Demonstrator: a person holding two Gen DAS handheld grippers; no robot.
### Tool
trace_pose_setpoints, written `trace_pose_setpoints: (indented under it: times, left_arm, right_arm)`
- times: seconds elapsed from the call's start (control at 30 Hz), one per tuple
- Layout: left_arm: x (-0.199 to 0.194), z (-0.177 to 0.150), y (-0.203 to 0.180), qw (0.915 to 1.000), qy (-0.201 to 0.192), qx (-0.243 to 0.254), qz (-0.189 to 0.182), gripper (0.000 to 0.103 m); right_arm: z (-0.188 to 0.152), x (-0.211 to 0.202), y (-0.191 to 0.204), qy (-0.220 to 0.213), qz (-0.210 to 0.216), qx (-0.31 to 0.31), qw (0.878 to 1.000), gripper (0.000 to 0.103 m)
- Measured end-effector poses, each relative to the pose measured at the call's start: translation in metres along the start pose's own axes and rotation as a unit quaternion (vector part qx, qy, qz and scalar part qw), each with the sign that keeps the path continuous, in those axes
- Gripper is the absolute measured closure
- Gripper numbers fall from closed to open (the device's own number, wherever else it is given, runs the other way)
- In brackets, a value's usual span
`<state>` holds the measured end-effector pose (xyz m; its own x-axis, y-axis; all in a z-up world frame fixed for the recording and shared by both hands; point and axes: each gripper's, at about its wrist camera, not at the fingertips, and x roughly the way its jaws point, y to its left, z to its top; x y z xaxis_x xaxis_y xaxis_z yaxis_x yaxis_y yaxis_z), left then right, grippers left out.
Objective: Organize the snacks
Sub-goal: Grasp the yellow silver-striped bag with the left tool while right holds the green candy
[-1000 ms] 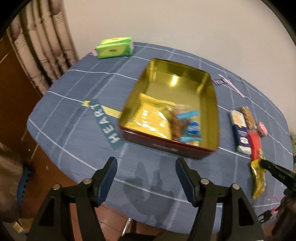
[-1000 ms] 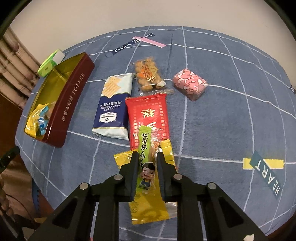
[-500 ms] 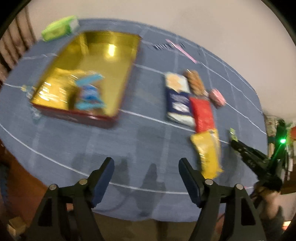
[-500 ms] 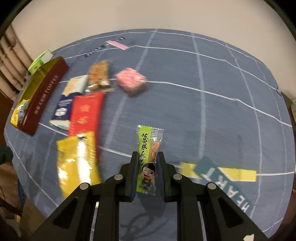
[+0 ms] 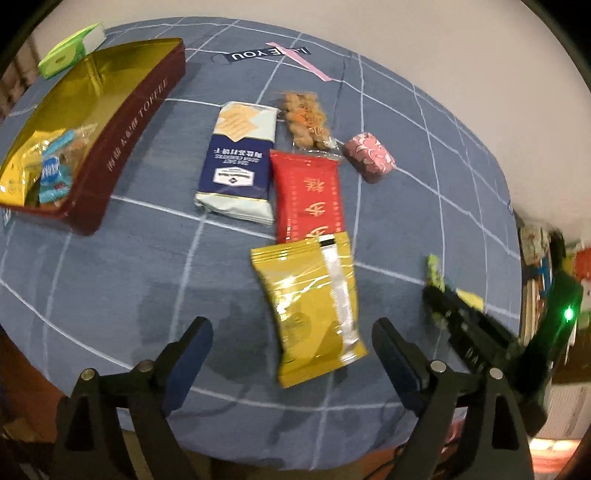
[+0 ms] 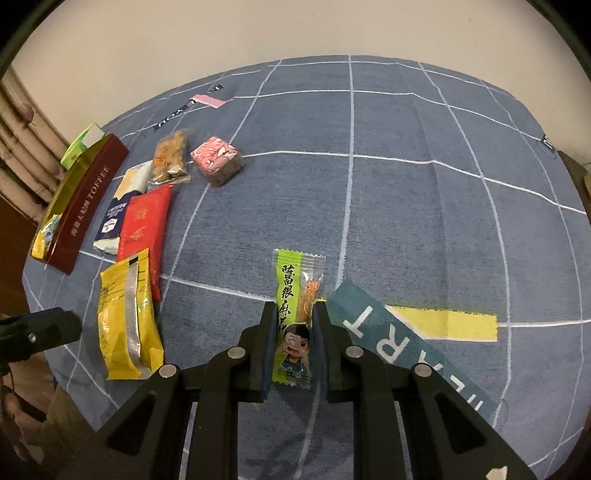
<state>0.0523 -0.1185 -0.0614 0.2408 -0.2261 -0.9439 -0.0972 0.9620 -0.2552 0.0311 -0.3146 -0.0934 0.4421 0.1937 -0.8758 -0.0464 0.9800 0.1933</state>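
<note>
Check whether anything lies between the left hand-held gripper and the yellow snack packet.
Nothing visible does. The left hand-held gripper is opening, and the yellow snack packet lies flat on the blue tablecloth just ahead, its near end between the fingers. Only bare cloth separates them.

Round bench (image 6: pixel 424 192) covered by blue-grey cloth with white grid lines and printed label patches: pink strip (image 6: pixel 208 100), yellow bar (image 6: pixel 443 324) beside teal band lettered in white. Plain off-white wall (image 6: pixel 258 33) directly behind bench. Patterned beige curtain (image 6: pixel 22 122) hanging at left in right wrist view. Dark brown wood (image 6: pixel 11 236) below curtain. Cluttered, blurred area with green indicator light (image 5: pixel 569 314) at right edge of left wrist view. Lighting dim, warm, indoor.
</note>
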Motion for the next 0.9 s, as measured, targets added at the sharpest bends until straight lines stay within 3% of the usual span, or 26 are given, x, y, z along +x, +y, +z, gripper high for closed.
trace_pose_setpoints:
  times: [0.3, 0.47, 0.9]
  left_arm:
    - [0.014, -0.004, -0.007, 0.9971, -0.026, -0.067, 0.023, 0.013]
    - [0.026, -0.003, -0.014, 0.9959, -0.012, -0.083, 0.034, 0.013]
    - [0.047, -0.002, -0.024, 0.9943, -0.013, -0.056, 0.089, 0.011]
  right_arm:
    - [-0.004, -0.002, 0.000, -0.006, 0.004, -0.017, 1.000, 0.085]
    - [-0.006, -0.003, -0.001, -0.008, 0.010, -0.019, 1.000, 0.085]
    - [-0.006, -0.004, 0.000, -0.008, 0.014, -0.016, 1.000, 0.085]
